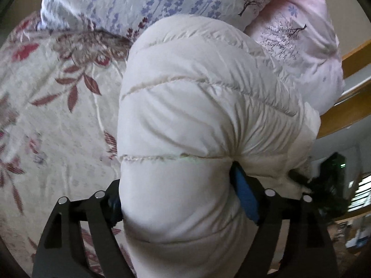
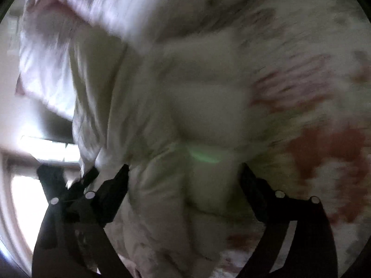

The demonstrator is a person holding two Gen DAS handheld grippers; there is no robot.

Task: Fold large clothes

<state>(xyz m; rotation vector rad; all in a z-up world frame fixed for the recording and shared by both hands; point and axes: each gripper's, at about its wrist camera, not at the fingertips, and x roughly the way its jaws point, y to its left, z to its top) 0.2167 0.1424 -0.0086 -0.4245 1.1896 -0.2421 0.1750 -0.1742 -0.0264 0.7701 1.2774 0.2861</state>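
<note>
A white quilted puffer jacket (image 1: 197, 106) bulges up the middle of the left wrist view, over a bed. My left gripper (image 1: 176, 199) is shut on a thick fold of it; the blue-padded right finger (image 1: 245, 197) presses into the fabric and the left finger is mostly hidden behind it. In the blurred right wrist view the same jacket (image 2: 185, 120) fills the centre. My right gripper (image 2: 185, 185) holds a wad of it between its black fingers (image 2: 252, 185). The other gripper (image 2: 53, 180) shows at the left edge.
The bed has a cream sheet with red leaf print (image 1: 46, 106). Floral pillows (image 1: 139, 2) and a pink one (image 1: 301, 37) lie at the head. A wooden bed frame (image 1: 347, 106) runs along the right. A bright window (image 2: 20, 190) is at left.
</note>
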